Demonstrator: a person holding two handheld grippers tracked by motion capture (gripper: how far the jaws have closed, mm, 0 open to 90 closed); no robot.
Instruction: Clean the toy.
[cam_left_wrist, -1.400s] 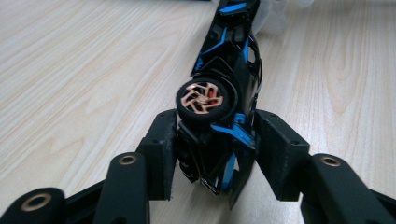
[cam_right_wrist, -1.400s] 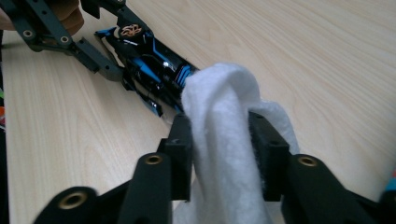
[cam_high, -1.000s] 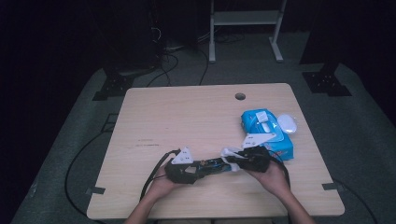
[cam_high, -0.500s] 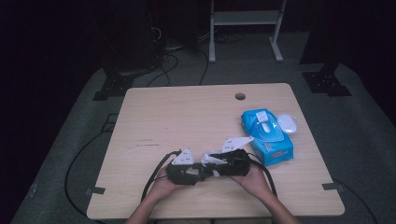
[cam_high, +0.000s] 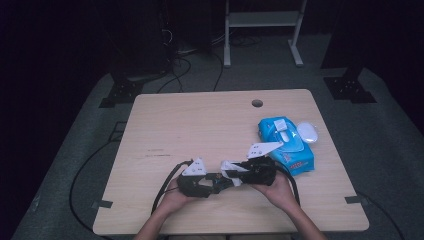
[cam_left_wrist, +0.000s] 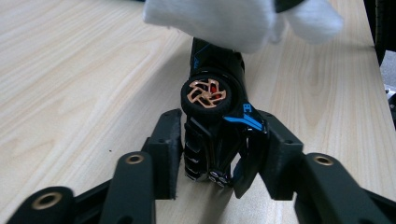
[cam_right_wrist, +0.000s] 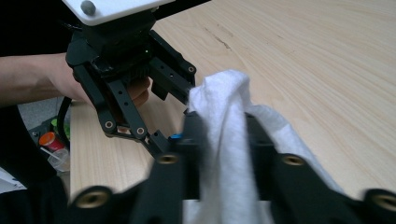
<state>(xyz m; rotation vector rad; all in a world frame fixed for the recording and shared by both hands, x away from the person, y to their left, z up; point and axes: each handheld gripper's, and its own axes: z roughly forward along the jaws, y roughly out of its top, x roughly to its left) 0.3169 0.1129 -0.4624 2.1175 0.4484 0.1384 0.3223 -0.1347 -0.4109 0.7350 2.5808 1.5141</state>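
The black toy car (cam_left_wrist: 215, 128) sits clamped between the left gripper's (cam_left_wrist: 217, 154) jaws at the table's (cam_high: 200, 125) near edge. The right gripper (cam_right_wrist: 224, 154), its jaws just closing on the white wipe (cam_right_wrist: 229, 140), has drawn nearer the car since 1 second ago

A light wooden tabletop (cam_high: 200, 125) stands on grey carpet (cam_high: 390, 150) in a dark room; a white metal stand (cam_high: 262, 30) and black cables (cam_high: 185, 65) lie behind.

A pale rectangular wooden table (cam_high: 210, 130) has a round cable hole (cam_high: 257, 103) near its far edge. A blue wet-wipe pack (cam_high: 286, 145) lies at its right side, with a small white oval object (cam_high: 307, 132) just beside it.
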